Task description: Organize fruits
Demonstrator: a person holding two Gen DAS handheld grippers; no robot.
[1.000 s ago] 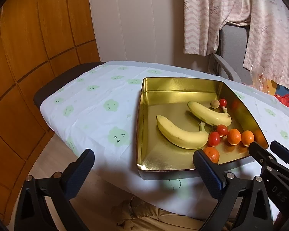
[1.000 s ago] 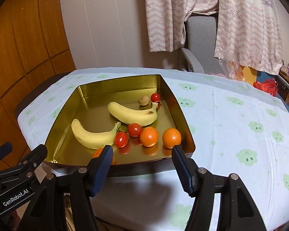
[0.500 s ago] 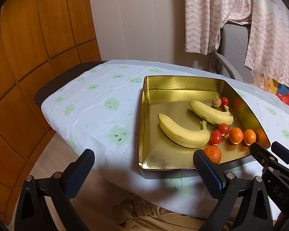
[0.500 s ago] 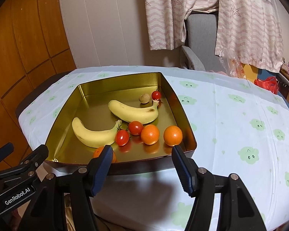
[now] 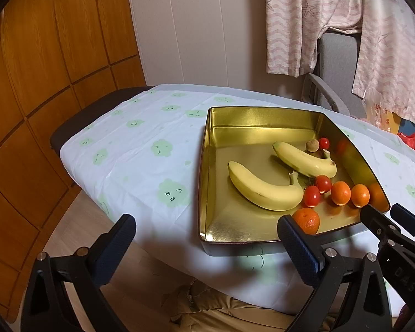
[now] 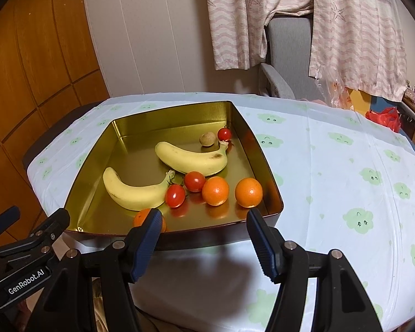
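**Two spread grippers short of a tin of fruit**

Two grippers hang off the near edge of the table, which wears a pale cloth printed with green cloud faces. Starting at the left, the left gripper has its jaws released and wide apart, with nothing between them; its left finger sits over bare floor, its right finger in front of the tin's near wall. At about 1 o'clock from it stands the gold tin, on the cloth.

Inside the tin, going left to right in the right wrist view: a banana lies at the near left, and an orange sits by the front wall, half hidden behind the right gripper's left finger. At 2 o'clock from the first banana lies a second banana. Between the two banana stems sit two tomatoes, touching. Next come two oranges side by side, slightly apart. At the far right, by the second banana's stem, rest a small brown fruit and a third tomato.

Farthest right, the right gripper is likewise released and empty, its fingers in front of the tin's near wall, with the tin at 12 o'clock.
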